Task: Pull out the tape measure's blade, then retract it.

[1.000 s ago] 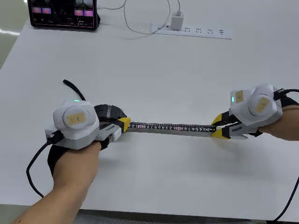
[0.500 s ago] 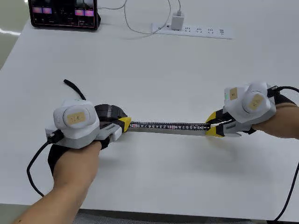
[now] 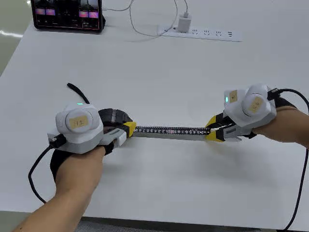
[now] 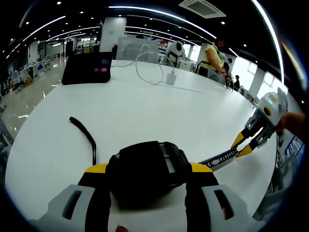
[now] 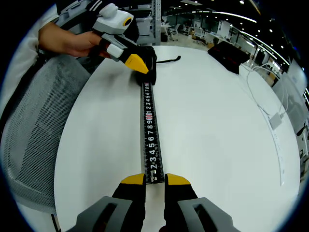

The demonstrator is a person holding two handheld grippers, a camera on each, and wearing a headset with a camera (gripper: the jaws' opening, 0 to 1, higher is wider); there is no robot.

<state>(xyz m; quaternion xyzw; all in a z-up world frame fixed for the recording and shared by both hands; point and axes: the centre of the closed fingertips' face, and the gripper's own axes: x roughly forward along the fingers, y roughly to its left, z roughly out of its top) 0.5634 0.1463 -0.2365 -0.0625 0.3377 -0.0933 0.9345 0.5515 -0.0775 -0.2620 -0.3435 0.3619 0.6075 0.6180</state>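
Left hand-held gripper (image 3: 124,133) clamps tape case (image 3: 113,116); right hand-held gripper (image 3: 211,130) pinches sideways-stretched blade (image 3: 169,131).

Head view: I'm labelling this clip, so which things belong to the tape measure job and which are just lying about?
In the job: tape measure case, clamped in the left hand-held gripper; blade, pulled out, its end pinched by the right hand-held gripper.
Lying about: power strip; white charger plugged into it; black device with lit screen.
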